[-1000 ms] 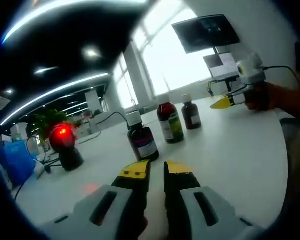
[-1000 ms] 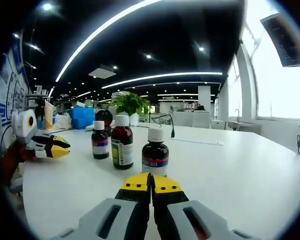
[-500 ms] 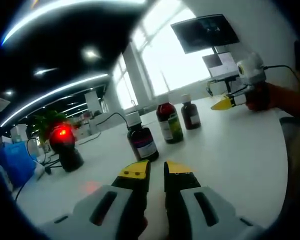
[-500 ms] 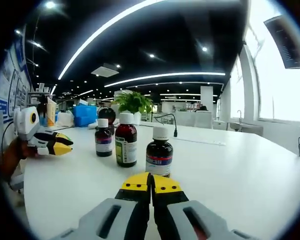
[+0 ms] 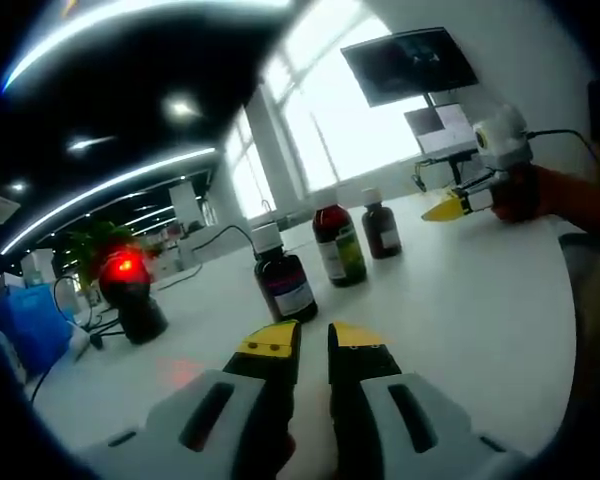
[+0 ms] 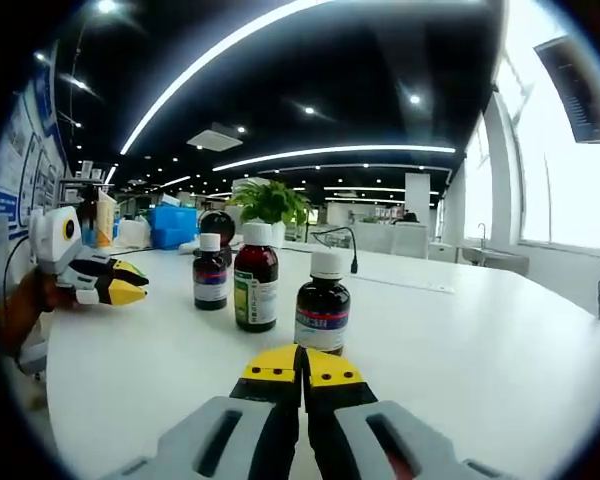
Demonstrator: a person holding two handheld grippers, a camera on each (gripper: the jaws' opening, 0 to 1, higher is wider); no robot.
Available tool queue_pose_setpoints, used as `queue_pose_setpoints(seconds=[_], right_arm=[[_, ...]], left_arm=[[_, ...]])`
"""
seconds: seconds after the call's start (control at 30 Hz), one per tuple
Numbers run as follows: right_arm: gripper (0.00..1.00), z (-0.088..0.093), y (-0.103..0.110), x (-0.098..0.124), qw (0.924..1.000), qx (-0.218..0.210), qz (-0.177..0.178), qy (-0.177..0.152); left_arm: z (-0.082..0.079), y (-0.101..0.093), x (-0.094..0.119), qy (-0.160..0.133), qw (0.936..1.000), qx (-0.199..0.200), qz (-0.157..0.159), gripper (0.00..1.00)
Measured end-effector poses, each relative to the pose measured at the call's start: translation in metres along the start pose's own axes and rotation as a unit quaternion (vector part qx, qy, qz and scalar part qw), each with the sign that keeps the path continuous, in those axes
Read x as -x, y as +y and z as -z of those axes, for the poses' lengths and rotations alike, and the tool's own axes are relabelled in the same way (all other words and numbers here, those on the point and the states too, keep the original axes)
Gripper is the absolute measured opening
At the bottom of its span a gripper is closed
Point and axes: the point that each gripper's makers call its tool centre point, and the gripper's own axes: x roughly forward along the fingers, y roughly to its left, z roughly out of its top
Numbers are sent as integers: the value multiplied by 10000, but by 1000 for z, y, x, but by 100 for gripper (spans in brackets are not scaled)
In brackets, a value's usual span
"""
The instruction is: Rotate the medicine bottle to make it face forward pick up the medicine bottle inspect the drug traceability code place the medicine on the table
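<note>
The medicine bottle [image 6: 322, 312] stands on the white tabletop [image 6: 480, 350] just ahead of the right tongs [image 6: 302, 366], whose jaws are pressed together, empty. The left tongs [image 5: 315, 342] hover narrowly parted, under ceiling light strips [image 6: 280, 30] of an open office.

Bottle row [image 6: 258, 290] amid bare table [image 6: 500, 350]

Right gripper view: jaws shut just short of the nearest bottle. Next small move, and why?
Probably open the right gripper and ease it forward around the nearest bottle. Its jaws are shut with nothing between them, and that white-capped brown bottle stands upright on the table straight ahead, apart from the other two.
</note>
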Motion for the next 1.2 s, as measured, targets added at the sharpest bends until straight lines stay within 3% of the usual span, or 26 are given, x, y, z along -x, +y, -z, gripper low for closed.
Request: queue_pose_setpoints(seconds=[1.2], right_arm=[[0,-7,0,4,9998,10,22,-185]], left_arm=[[-1,-2,0,-32,10000,17,55,4]])
